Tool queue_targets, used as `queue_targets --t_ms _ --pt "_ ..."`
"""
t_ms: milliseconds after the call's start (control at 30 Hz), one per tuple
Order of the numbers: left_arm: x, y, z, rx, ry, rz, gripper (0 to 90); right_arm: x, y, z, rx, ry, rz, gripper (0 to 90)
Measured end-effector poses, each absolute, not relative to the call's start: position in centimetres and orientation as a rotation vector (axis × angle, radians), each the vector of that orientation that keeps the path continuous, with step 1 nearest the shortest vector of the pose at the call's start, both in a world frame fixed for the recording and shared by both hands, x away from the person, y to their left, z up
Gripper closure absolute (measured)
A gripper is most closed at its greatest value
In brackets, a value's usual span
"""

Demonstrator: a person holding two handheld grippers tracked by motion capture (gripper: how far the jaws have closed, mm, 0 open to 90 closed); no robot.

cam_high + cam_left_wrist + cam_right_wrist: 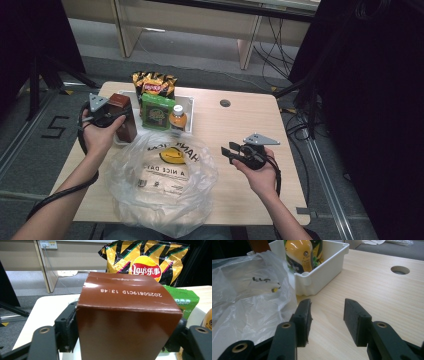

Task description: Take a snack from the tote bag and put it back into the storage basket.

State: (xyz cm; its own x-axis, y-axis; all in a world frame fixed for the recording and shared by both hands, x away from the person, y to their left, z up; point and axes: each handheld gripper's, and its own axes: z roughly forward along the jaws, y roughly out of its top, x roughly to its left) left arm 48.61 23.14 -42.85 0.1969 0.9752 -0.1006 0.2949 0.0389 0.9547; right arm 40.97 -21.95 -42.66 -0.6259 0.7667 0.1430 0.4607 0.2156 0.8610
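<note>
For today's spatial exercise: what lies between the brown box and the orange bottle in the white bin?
In the high view, a green packet stands between the brown box and the orange bottle.

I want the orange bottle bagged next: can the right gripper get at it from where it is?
Probably yes. The right gripper is open and holds nothing, with bare table between it and the white bin. The orange bottle stands at the bin's near right corner, its cap above the rim.

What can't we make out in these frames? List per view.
- Left gripper view: the brown carton fills the gap between the jaws; whether the pads press it is unclear, and its front print is hidden.
- High view: plastic bag lettering is too small and creased.
- Right gripper view: the white bin wall hides the orange bottle base.
</note>
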Motion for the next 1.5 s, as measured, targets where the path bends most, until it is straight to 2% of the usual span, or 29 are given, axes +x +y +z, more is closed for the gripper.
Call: queue_targets --t_ms 533,1500 --pt "47.6 23.2 -42.2 1.443 1.264 0.827 15.0 41.2 -22.1 -42.8 1.097 2.171 1.347 58.1" --pt "45.3 23.2 -41.9 1.502 1.245 0.811 14.3 41.0 -21.8 -42.8 1.132 2.167 1.374 57.9"
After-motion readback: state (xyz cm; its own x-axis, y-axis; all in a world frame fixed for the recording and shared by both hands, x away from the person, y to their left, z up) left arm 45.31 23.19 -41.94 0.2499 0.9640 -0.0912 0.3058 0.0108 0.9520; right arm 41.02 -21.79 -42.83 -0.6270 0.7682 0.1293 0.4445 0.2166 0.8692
